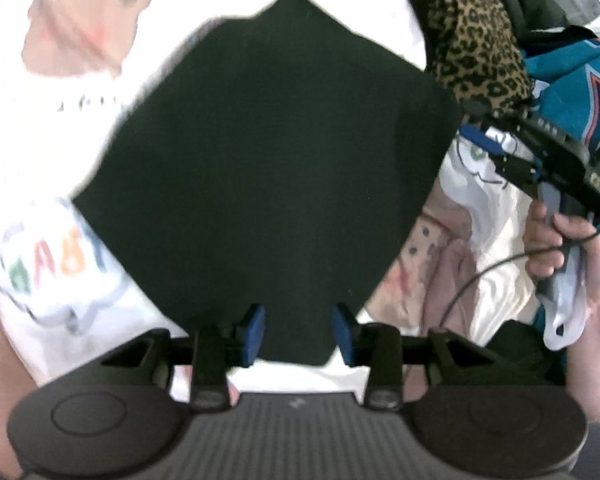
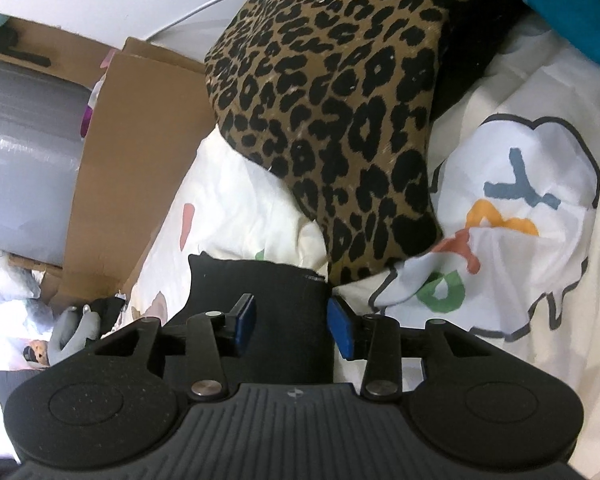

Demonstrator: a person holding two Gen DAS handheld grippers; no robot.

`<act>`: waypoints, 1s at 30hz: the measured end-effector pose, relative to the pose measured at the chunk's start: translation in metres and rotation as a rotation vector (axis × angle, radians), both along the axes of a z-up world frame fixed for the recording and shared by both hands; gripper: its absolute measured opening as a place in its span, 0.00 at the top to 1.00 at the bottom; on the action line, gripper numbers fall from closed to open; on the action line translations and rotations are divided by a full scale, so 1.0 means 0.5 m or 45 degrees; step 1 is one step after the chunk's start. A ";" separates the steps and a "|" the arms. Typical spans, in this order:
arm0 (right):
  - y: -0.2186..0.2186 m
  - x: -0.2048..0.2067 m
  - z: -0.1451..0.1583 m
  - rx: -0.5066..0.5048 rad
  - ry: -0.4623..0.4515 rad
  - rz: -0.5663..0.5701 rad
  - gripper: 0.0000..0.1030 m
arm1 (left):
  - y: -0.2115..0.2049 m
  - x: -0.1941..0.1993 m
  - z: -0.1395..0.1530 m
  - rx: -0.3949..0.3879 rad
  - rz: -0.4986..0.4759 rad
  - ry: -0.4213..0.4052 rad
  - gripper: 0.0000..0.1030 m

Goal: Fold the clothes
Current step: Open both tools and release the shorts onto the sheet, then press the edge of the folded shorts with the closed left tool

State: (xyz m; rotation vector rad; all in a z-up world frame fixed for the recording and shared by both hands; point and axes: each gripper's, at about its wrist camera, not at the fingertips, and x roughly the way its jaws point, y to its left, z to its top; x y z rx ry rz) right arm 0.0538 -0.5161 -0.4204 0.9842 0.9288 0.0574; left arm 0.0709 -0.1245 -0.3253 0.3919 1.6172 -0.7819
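A black garment (image 1: 268,168) lies folded and flat on the white printed bedsheet (image 1: 44,128). My left gripper (image 1: 298,334) is open just over its near corner, with blue pads (image 1: 256,332) on either side of the cloth. My right gripper (image 2: 292,324) is open too, with a corner of the black garment (image 2: 260,304) between its pads. The right gripper also shows in the left wrist view (image 1: 512,160), at the garment's right edge, held by a hand.
A leopard-print garment (image 2: 332,120) lies folded just beyond the right gripper. A teal jersey (image 1: 572,64) lies at the right. A cardboard box (image 2: 132,152) and a grey bin (image 2: 24,152) stand beside the bed at the left.
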 end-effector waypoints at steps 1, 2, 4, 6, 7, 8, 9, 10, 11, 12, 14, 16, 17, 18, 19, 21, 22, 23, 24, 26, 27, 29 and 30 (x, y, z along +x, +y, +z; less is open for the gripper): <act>0.004 0.000 0.002 -0.006 0.000 0.007 0.55 | -0.009 0.011 0.002 -0.002 -0.033 -0.011 0.61; 0.007 0.000 0.004 -0.016 -0.001 0.016 0.55 | -0.019 0.021 0.003 -0.010 -0.076 -0.026 0.61; 0.012 -0.001 0.007 -0.033 0.000 0.021 0.55 | -0.038 0.041 0.004 -0.024 -0.155 -0.058 0.61; 0.016 -0.006 0.007 -0.032 -0.011 0.024 0.55 | -0.045 0.064 0.003 -0.041 -0.181 -0.091 0.61; 0.018 -0.008 0.007 -0.028 -0.018 0.026 0.55 | -0.047 0.077 0.002 -0.063 -0.184 -0.098 0.61; 0.021 -0.012 0.006 -0.026 -0.023 0.027 0.55 | -0.050 0.088 0.001 -0.086 -0.193 -0.107 0.61; 0.024 -0.015 0.005 -0.027 -0.017 0.026 0.55 | -0.054 0.094 -0.003 -0.110 -0.209 -0.119 0.61; 0.027 -0.018 0.004 -0.034 -0.007 0.029 0.55 | -0.058 0.100 -0.007 -0.134 -0.226 -0.132 0.61; 0.030 -0.023 0.004 -0.043 0.002 0.034 0.55 | -0.062 0.106 -0.011 -0.158 -0.243 -0.144 0.61; 0.032 -0.027 0.004 -0.053 0.009 0.037 0.55 | -0.066 0.112 -0.014 -0.183 -0.259 -0.157 0.61; 0.036 -0.039 0.002 -0.063 0.029 0.044 0.55 | -0.073 0.125 -0.022 -0.229 -0.287 -0.176 0.61; 0.044 -0.048 0.000 -0.064 0.047 0.059 0.55 | -0.073 0.145 -0.031 -0.263 -0.301 -0.184 0.61; 0.049 -0.052 -0.001 -0.068 0.052 0.066 0.55 | -0.073 0.152 -0.036 -0.270 -0.304 -0.209 0.61; 0.053 -0.056 -0.002 -0.071 0.058 0.074 0.55 | -0.072 0.159 -0.042 -0.267 -0.299 -0.229 0.61; 0.058 -0.060 -0.004 -0.073 0.064 0.081 0.55 | -0.070 0.166 -0.048 -0.269 -0.294 -0.249 0.61; 0.068 -0.066 -0.008 -0.072 0.078 0.093 0.55 | -0.061 0.174 -0.057 -0.295 -0.290 -0.289 0.61; 0.074 -0.070 -0.010 -0.071 0.085 0.096 0.55 | -0.056 0.176 -0.058 -0.322 -0.309 -0.315 0.61; 0.080 -0.073 -0.013 -0.070 0.089 0.101 0.55 | -0.050 0.178 -0.059 -0.350 -0.329 -0.341 0.61; 0.087 -0.076 -0.015 -0.072 0.089 0.107 0.55 | -0.045 0.179 -0.061 -0.378 -0.351 -0.364 0.61; 0.099 -0.082 -0.021 -0.069 0.093 0.109 0.55 | -0.034 0.183 -0.065 -0.430 -0.396 -0.403 0.61; 0.103 -0.084 -0.024 -0.061 0.104 0.110 0.55 | -0.031 0.188 -0.068 -0.438 -0.391 -0.427 0.61; 0.114 -0.087 -0.029 -0.054 0.124 0.128 0.55 | -0.031 0.199 -0.069 -0.472 -0.386 -0.467 0.61; 0.119 -0.088 -0.031 -0.060 0.132 0.139 0.55 | -0.032 0.203 -0.069 -0.495 -0.386 -0.495 0.61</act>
